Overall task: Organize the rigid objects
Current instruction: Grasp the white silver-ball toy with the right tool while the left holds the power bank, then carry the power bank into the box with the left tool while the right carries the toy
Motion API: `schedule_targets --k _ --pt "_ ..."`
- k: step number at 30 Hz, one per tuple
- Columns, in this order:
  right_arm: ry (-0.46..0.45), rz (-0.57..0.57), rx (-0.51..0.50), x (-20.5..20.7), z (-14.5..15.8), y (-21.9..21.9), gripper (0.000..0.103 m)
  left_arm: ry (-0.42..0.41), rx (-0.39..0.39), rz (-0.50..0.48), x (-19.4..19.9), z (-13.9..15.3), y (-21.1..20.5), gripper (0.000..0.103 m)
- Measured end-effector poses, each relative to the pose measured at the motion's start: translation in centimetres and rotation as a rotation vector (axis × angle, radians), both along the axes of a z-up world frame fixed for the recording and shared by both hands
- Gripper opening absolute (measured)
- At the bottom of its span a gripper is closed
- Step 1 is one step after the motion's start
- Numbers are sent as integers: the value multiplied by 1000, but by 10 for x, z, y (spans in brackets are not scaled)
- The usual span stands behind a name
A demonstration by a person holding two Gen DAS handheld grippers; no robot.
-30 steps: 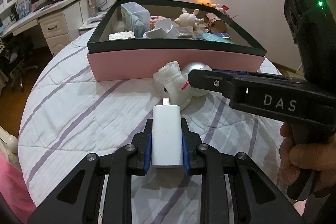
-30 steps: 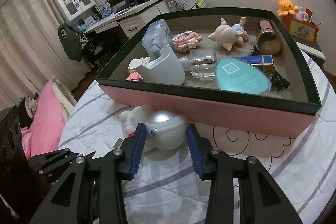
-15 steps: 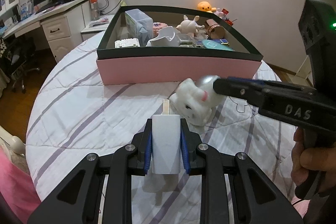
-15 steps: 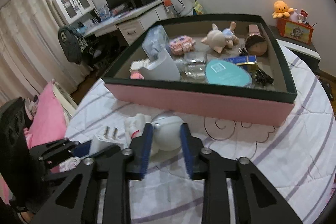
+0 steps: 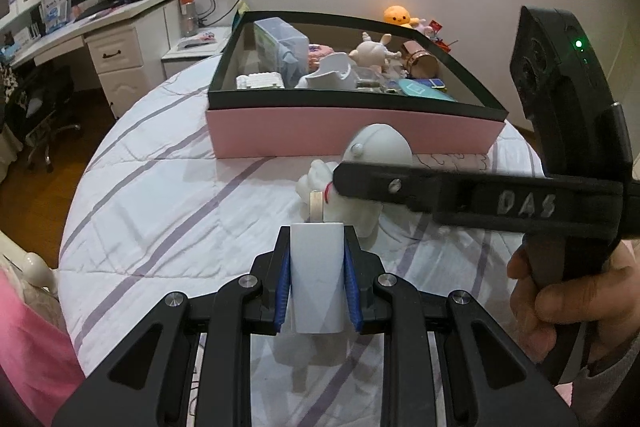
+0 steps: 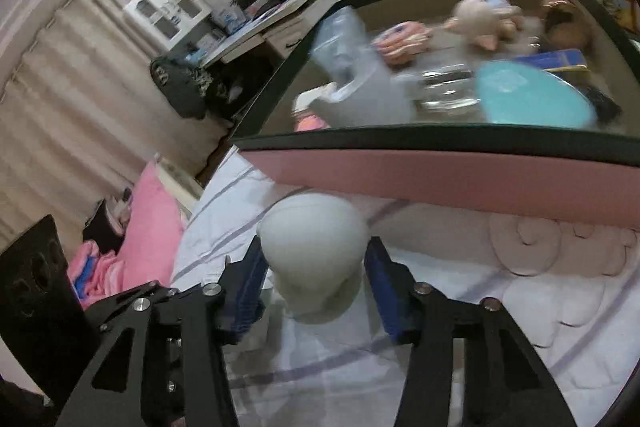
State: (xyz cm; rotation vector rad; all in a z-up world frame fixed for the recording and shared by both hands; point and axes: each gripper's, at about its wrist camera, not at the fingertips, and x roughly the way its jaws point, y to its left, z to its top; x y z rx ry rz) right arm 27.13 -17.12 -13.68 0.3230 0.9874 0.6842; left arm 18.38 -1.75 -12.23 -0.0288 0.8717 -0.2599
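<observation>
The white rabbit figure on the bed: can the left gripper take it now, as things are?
Probably not. The left gripper is already shut on the white charger, so its jaws are full. The right gripper, with the round white object between its fingers, also reaches across the rabbit figure.

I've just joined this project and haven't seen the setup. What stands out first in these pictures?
The left hand-held gripper is clamped on a white charger at the near edge of the bed. The right hand-held gripper straddles a silver ball whose jaws have just been opening. Behind both sits a cluttered pink box.
</observation>
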Motion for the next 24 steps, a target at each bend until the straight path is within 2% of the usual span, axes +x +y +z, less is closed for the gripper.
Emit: schedule_targets --k 3,14,19,24 --pt "-56 18 -93 -6 10 19 46 0 -2 10 0 0 4 23" --pt "-103 -56 -48 -21 37 -12 46 -35 -4 27 2 16 13 23" --pt "-178 -98 -44 -25 73 -30 46 -94 -5 15 15 42 6 23" --pt "-249 -160 -82 -8 106 -49 46 -190 -19 2 48 82 3 23"
